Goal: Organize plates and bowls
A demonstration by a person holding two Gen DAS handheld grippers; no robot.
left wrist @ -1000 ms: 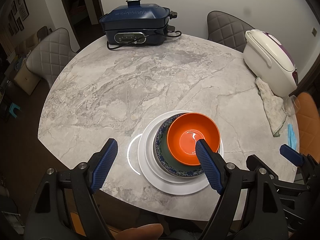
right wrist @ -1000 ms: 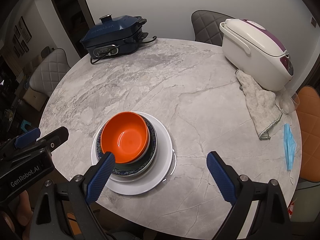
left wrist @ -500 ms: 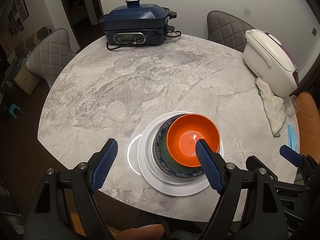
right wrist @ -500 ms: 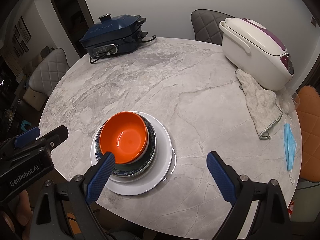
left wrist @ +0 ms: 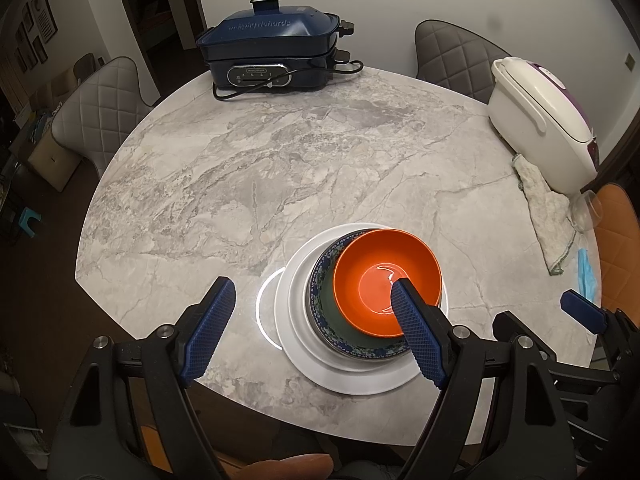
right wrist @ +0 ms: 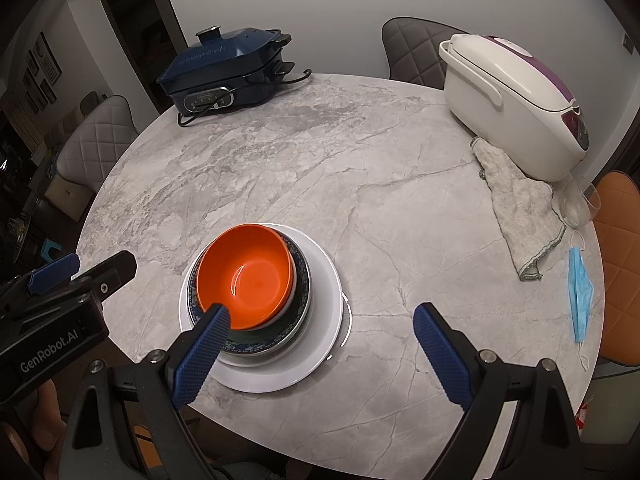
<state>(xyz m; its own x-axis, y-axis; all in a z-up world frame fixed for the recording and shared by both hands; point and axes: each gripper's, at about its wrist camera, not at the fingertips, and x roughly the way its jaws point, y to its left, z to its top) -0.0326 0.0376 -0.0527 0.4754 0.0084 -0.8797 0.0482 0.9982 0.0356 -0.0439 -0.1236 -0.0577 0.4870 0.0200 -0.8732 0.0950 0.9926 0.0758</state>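
Note:
An orange bowl (left wrist: 382,280) (right wrist: 246,272) sits in a dark blue-patterned bowl (left wrist: 324,312) (right wrist: 302,280), which rests on a white plate (left wrist: 352,376) (right wrist: 324,280), all stacked near the front edge of the marble table (left wrist: 280,160). My left gripper (left wrist: 310,294) is open and empty, held above the front of the table just left of the stack. My right gripper (right wrist: 320,316) is open and empty, above the stack's right side. Each gripper also shows at the edge of the other's view.
A navy electric cooker (left wrist: 272,52) (right wrist: 224,72) stands at the back of the table. A white and purple rice cooker (left wrist: 540,120) (right wrist: 512,100) stands at the right, with a cloth (right wrist: 520,208), a glass (right wrist: 576,200) and a blue face mask (right wrist: 580,292) beside it. Chairs surround the table.

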